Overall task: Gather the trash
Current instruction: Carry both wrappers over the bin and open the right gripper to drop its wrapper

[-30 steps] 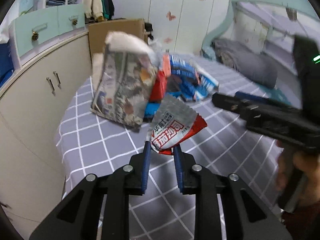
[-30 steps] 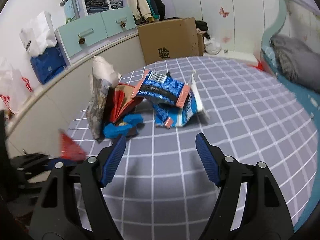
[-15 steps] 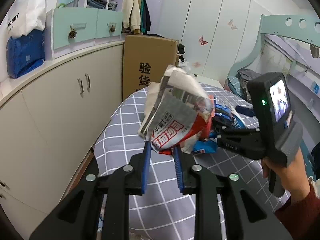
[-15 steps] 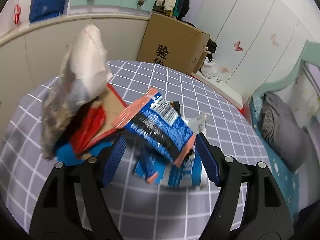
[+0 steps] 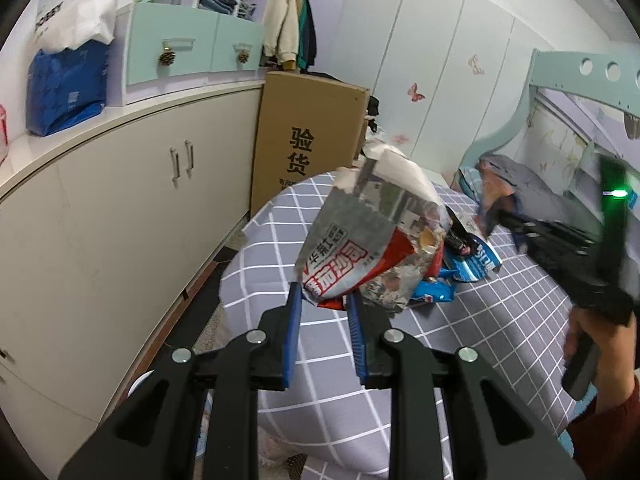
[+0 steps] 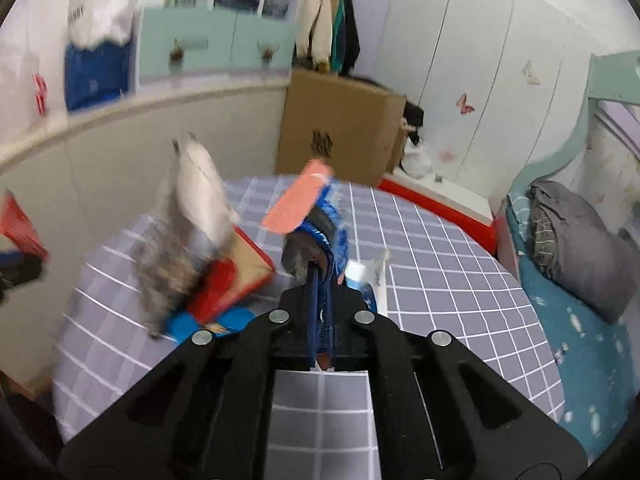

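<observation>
My left gripper (image 5: 324,304) is shut on a silver and red snack wrapper (image 5: 348,256), held up above the grey checked table (image 5: 500,320). My right gripper (image 6: 320,280) is shut on a blue wrapper with an orange end (image 6: 310,204), which stands up from between the pads. In the left wrist view the right gripper (image 5: 500,220) appears blurred at the right with that wrapper (image 5: 490,186). A pile remains on the table: a tall grey printed bag (image 6: 180,232), a red carton (image 6: 228,280) and blue wrappers (image 5: 468,266).
A cardboard box (image 5: 312,136) stands behind the table. A long cream cabinet (image 5: 120,220) runs along the left, close to the table's edge. A bed with a grey blanket (image 6: 572,248) lies at the right. A person's hand (image 5: 600,344) holds the right gripper.
The right gripper's jaws have shut on the blue wrapper and raised it off the pile. The left gripper has kept its wrapper and risen, its view swinging towards the cabinet.
</observation>
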A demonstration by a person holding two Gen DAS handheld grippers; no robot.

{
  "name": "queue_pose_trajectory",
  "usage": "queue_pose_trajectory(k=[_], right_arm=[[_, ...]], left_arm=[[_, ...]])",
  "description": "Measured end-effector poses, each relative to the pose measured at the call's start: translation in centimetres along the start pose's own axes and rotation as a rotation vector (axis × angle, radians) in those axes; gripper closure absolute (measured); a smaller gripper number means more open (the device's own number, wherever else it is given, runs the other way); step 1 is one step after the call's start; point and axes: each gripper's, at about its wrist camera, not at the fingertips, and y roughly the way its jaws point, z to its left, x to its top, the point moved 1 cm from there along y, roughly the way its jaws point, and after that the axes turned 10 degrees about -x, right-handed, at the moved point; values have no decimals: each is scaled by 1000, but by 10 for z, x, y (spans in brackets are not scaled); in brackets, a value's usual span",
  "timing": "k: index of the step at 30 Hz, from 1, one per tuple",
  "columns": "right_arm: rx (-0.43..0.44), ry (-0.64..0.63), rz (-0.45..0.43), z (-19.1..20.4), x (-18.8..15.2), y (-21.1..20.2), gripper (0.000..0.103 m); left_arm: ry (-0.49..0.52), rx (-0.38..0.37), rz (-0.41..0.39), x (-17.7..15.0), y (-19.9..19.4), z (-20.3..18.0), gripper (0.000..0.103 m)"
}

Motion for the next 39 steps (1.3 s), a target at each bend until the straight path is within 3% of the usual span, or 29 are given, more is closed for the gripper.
queue_pose_trajectory(k=[4, 10, 20, 30, 39], right_arm=[[103, 49, -62, 12, 10, -43, 99], [308, 35, -86, 78, 16, -78, 99], [602, -102, 75, 255, -21, -70, 99], [650, -236, 354, 381, -94, 12, 99], [625, -286, 451, 437, -131, 68, 98]], left_arm=[[-28, 17, -21, -4, -16, 16, 81], [-100, 67, -31, -18, -40, 59, 81], [-283, 220, 16, -73, -64, 168, 81], [-455, 329, 163, -145, -30, 269, 81], [-539, 359, 260, -183, 0, 313, 81]])
